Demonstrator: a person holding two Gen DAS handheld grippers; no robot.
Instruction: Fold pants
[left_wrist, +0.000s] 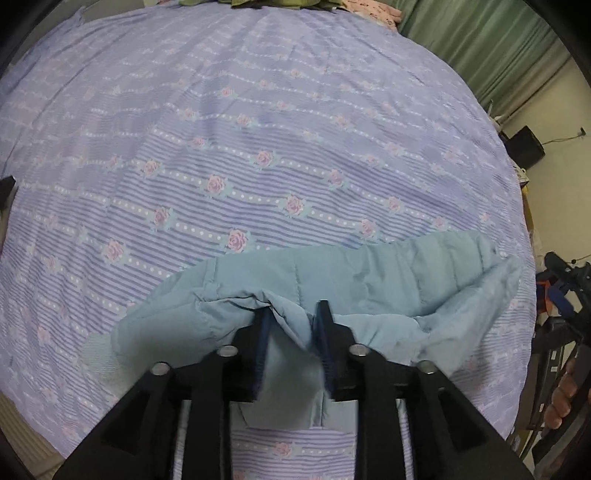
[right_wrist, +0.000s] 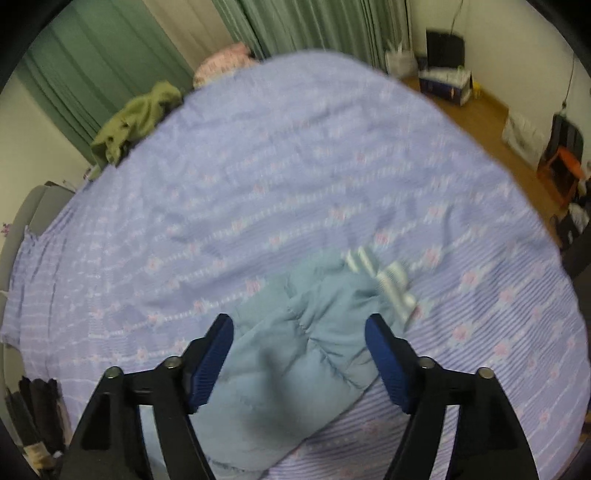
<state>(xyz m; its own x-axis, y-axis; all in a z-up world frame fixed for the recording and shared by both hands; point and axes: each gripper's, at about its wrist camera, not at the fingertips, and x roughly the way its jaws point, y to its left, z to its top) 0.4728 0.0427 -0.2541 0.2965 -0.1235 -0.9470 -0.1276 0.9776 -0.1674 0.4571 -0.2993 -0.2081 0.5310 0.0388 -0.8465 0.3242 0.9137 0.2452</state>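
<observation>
Light blue padded pants (left_wrist: 369, 288) lie on a purple floral bedspread (left_wrist: 258, 129). My left gripper (left_wrist: 293, 321) is shut on a bunched fold of the pants and holds it a little above the bed. In the right wrist view the pants (right_wrist: 291, 354) lie below my right gripper (right_wrist: 299, 328), which is open and empty above them. A striped cuff or waistband (right_wrist: 384, 273) shows at the pants' far end, blurred by motion.
A green garment (right_wrist: 136, 118) and a pink item (right_wrist: 225, 62) lie at the bed's far end by green curtains (right_wrist: 92, 74). Wooden floor (right_wrist: 487, 122), boxes and a black and orange chair (right_wrist: 561, 155) are to the right of the bed.
</observation>
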